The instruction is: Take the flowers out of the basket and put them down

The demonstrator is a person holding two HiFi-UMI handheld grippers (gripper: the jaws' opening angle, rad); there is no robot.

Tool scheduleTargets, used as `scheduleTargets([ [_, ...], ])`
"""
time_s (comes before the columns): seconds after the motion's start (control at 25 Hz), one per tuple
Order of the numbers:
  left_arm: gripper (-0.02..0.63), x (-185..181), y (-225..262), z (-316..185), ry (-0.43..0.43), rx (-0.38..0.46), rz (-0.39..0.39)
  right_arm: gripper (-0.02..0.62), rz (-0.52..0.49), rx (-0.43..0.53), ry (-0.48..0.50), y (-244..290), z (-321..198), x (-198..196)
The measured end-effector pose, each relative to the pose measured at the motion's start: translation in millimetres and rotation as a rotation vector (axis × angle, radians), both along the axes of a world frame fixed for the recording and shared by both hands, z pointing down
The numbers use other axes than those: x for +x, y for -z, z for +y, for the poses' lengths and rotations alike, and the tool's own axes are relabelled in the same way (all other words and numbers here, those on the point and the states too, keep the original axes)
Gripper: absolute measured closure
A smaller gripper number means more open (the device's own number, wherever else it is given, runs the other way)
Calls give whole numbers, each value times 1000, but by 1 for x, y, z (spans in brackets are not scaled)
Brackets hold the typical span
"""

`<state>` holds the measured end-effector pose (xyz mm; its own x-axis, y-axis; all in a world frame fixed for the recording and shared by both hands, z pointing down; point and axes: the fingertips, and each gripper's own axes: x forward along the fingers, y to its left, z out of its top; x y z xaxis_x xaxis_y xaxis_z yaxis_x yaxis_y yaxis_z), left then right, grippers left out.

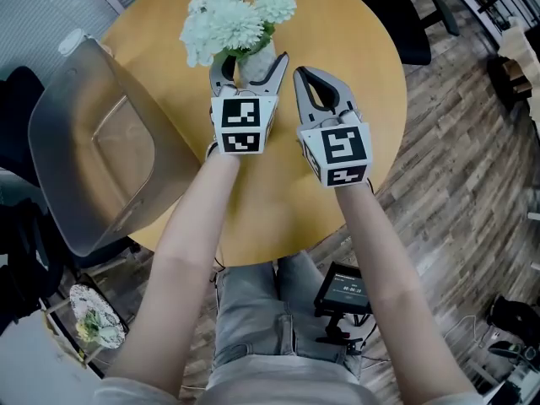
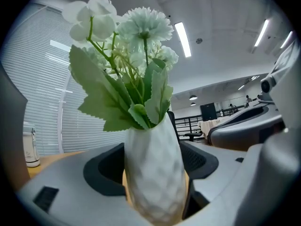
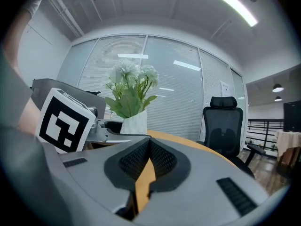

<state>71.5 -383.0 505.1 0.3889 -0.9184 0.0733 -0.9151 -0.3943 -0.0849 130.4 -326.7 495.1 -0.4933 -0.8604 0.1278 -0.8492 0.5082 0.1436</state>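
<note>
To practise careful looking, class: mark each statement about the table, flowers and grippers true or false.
1. The vase stands between the left gripper's jaws. True.
2. The right gripper holds the flowers. False: it is shut and empty.
3. The table is round. True.
4. The flowers are red. False: they are white.
5. The vase lies on its side. False: it stands upright.

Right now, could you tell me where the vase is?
In the head view, the vase stands far back on the table, between the jaws of the left gripper, with the right gripper just to its right.
</note>
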Motion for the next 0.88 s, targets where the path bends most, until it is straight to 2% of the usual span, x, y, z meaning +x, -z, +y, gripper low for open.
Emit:
scheduleTargets([
  [0.36,250,2,4,-2,-4,57,-17,571,-15,-2,-25,3,-2,7],
  [0.68,250,3,3,-4,-9,52,-23,571,-33,1,-22,8,-4,5],
  [0.88,250,4,1,-4,-4,50,-64,571,-43,9,-8,15,-6,-1],
])
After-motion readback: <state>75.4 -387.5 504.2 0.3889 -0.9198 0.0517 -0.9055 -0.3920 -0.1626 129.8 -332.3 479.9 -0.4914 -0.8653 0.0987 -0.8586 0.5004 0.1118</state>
